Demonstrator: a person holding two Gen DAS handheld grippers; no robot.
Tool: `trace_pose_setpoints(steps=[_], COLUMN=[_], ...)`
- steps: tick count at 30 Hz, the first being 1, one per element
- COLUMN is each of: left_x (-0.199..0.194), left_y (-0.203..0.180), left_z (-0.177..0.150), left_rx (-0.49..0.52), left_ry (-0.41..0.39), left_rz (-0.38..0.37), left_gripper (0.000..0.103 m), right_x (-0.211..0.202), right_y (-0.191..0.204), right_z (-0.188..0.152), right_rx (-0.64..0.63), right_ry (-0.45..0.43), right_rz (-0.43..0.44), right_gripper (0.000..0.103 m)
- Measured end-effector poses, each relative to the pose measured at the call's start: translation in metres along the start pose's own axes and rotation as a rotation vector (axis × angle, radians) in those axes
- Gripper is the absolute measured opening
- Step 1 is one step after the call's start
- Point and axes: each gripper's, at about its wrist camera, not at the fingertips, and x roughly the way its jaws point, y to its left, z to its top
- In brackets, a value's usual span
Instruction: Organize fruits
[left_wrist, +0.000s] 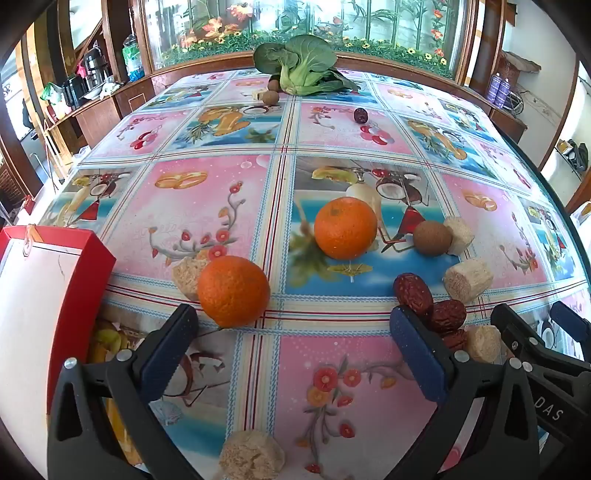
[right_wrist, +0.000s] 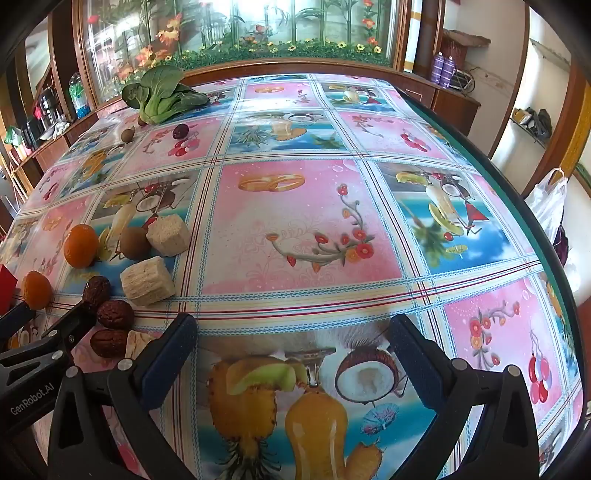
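Fruit sorting barely begun: everything lies loose on the worktop.

Two oranges, the nearer one (left_wrist: 233, 291) just ahead of the left hand-held gripper (left_wrist: 295, 354) and the other (left_wrist: 345, 228) farther back, sit among red dates (left_wrist: 413, 293), a brown round fruit (left_wrist: 432, 238) and pale cut chunks (left_wrist: 467, 284). The red-rimmed box (left_wrist: 79, 280) at left looks empty where it shows. Both the left and the right hand-held gripper (right_wrist: 293, 354) stand with jaws apart, holding nothing. Judging by this, nearly all remains.

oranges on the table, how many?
2. One orange lies near the left tool, beside the red box. The other orange sits farther back, left of a brown round fruit. None seem hidden.
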Motion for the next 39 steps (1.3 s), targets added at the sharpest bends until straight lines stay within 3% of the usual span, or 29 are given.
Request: trace_pose_setpoints(steps=[15,20,22,28,34,39], left_x=[0.0,-0.004,-0.019,-0.084,-0.117,-0.12], left_y=[0.0,0.005,0.012,0.036,0.052,0.057], left_z=[0.0,0.0,-0.002,-0.017,-0.051,-0.061], left_rx=[0.0,0.04,0.024,0.046,0.044,0.021], left_ry=[-0.001,0.043,-0.008,-0.162,-0.237,-0.234], left_rz=[0.0,-0.031,0.005,0.047,0.076,0.067], left_gripper=[0.103,0.103,0.103,0.103,0.103,0.103], right_x=[0.0,0.001,-0.001,-0.039,-0.057,-0.067], right_y=[0.001,0.003,-0.003,-0.01,0.014,0.024], right_z=[-0.001,-0.003,0.0,-0.004,-0.01,-0.014], right_rx=[0.0,-0.014,0.008,0.09,-0.018,-0.099], right_ry=[-0.001,0.007,0.033,-0.17,-0.257,-0.329], right_rz=[0.0,0.015,0.056,0.226,0.227,0.202], right_gripper=[0.103,0.103,0.102,0.102,0.102,0.102])
